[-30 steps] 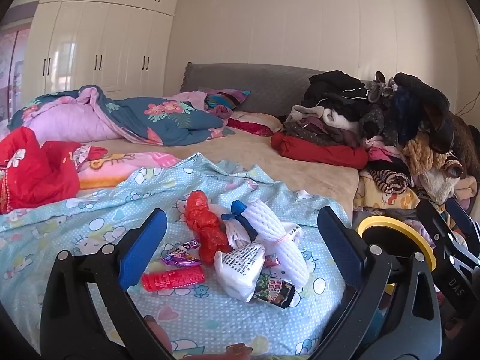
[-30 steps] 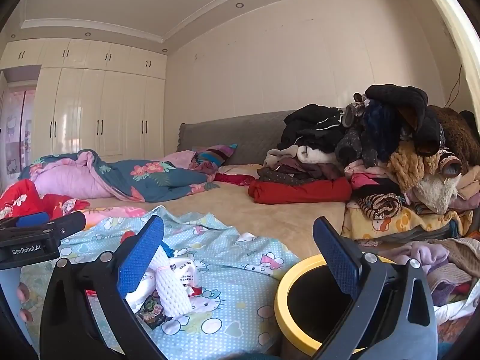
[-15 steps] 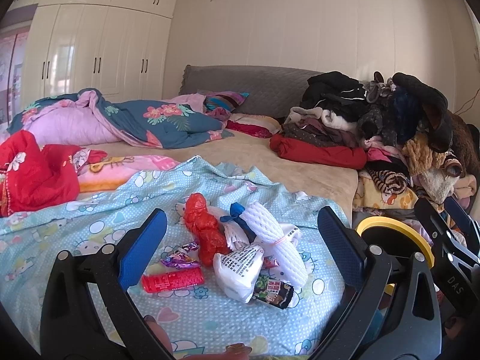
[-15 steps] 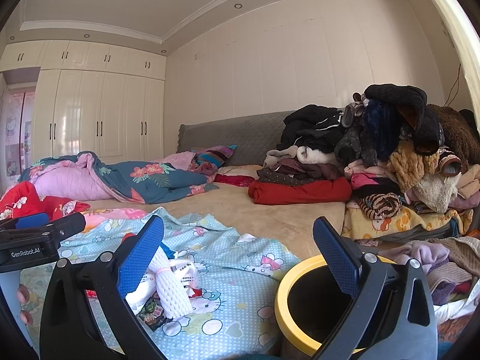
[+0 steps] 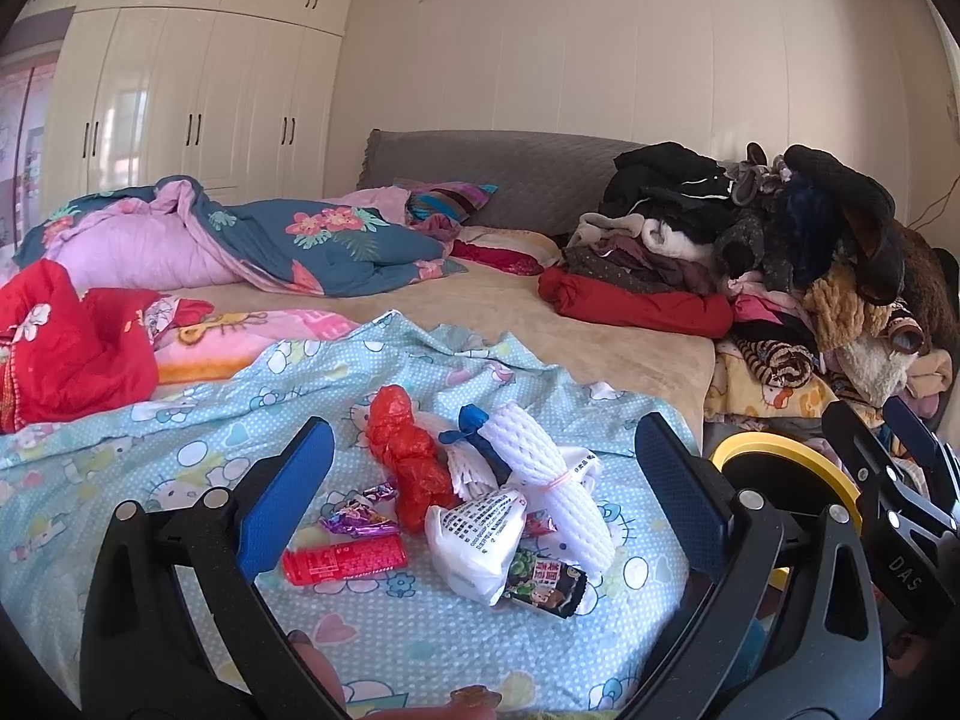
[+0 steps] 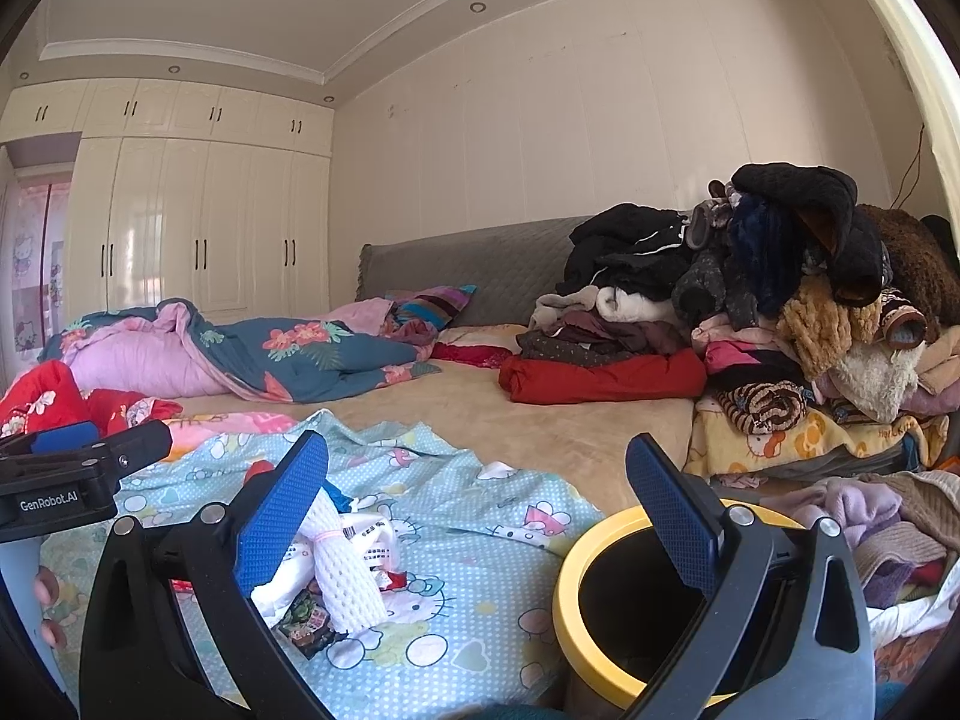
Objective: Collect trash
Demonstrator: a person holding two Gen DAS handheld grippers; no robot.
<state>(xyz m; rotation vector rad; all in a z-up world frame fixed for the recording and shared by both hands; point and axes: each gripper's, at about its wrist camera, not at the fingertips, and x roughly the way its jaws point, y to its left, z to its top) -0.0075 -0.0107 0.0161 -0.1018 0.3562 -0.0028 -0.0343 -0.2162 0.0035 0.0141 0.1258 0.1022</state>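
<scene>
Your left gripper [image 5: 483,480] hangs with its blue-padded jaws spread wide and nothing between them, framing a small heap of litter on the pale blue cartoon-print sheet [image 5: 180,438]. In that heap, a crumpled red plastic bag [image 5: 408,456] lies against a white foam-mesh fruit sleeve [image 5: 552,480]; a white printed plastic bag [image 5: 474,534] rests in front of them, a dark snack wrapper [image 5: 546,582] touching its right edge, a red cylindrical tube [image 5: 345,558] just to its left and a purple foil sweet wrapper [image 5: 357,516] beside the tube.

Your right gripper [image 6: 477,504] is likewise spread wide and empty, hovering above the yellow-rimmed black bin [image 6: 600,540], which stands just beside the bed's near corner, right of the litter. Nothing lies between the heap and the bin.

A tall pile of mixed clothing [image 5: 798,276] crowds the right side of the tan bed [image 5: 510,324]. A blue floral quilt [image 5: 300,240] and a red garment [image 5: 66,348] lie on the left. A grey padded headboard [image 5: 510,174] backs onto a cream panelled wall, with white wardrobes [image 5: 180,102] to the left.
</scene>
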